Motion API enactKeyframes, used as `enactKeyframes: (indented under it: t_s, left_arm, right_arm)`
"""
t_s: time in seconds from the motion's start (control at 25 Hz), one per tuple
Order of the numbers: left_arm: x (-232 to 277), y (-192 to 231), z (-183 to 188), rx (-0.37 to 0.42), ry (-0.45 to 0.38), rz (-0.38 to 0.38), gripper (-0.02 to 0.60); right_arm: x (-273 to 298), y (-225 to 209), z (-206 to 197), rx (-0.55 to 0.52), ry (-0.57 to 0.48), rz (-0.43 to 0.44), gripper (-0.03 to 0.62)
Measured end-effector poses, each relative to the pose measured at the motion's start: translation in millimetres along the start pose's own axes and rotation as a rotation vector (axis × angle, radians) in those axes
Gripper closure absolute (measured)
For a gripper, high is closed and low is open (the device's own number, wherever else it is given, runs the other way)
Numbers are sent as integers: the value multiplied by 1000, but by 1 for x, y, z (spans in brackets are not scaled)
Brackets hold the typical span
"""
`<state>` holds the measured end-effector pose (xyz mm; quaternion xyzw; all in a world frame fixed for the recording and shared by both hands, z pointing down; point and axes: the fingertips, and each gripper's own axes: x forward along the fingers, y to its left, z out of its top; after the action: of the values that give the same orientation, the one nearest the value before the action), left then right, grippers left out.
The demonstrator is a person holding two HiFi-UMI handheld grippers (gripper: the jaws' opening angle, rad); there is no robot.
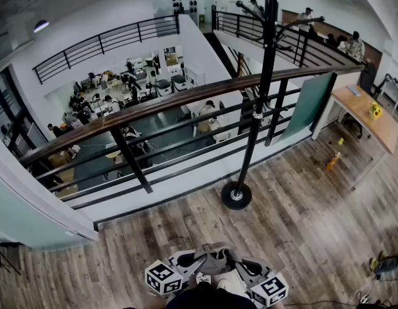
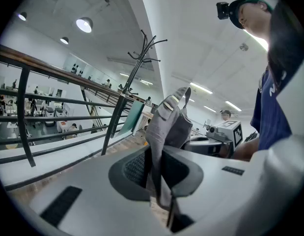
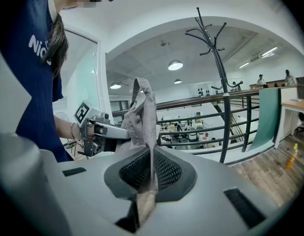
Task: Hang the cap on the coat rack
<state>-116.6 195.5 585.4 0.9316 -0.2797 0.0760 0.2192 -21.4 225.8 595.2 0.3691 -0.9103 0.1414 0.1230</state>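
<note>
The grey cap (image 1: 215, 261) is stretched between both grippers low in the head view, close to my body. My left gripper (image 2: 154, 166) is shut on one edge of the cap (image 2: 169, 127), whose fabric rises out of the jaws. My right gripper (image 3: 152, 168) is shut on the opposite edge of the cap (image 3: 142, 117). The black coat rack (image 1: 265, 76) stands ahead by the railing on a round base (image 1: 236, 196), with its hooks (image 1: 256, 8) at the top. The rack also shows in the left gripper view (image 2: 134, 73) and the right gripper view (image 3: 215, 58), some way off.
A black railing with a wooden handrail (image 1: 160, 105) runs across in front, with an open drop to a lower floor behind it. A wooden desk (image 1: 369, 114) stands at the right, and a yellow bottle (image 1: 332, 161) sits on the plank floor near it.
</note>
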Motion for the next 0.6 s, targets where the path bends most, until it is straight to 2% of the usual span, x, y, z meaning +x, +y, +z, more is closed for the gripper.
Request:
enactKeyframes:
  t_s: [0.24,0.36,0.52,0.6]
  left_arm:
    - [9,-7,-4,56,22,9,543]
    - [11,-11,-8,57,26,8,541]
    - [18,-18,-6,72,29,-6,541]
    - [25,-21,-2,84,27,-7,541]
  right_arm:
    - [-10,-9,-6,-14,-1,-68,566]
    - [-14,-9,-9,-2,-5,-95,566]
    - [-21,-22,-10,42,-6,-179,563]
    - [-22,-30,-7,22,-2,-219,562]
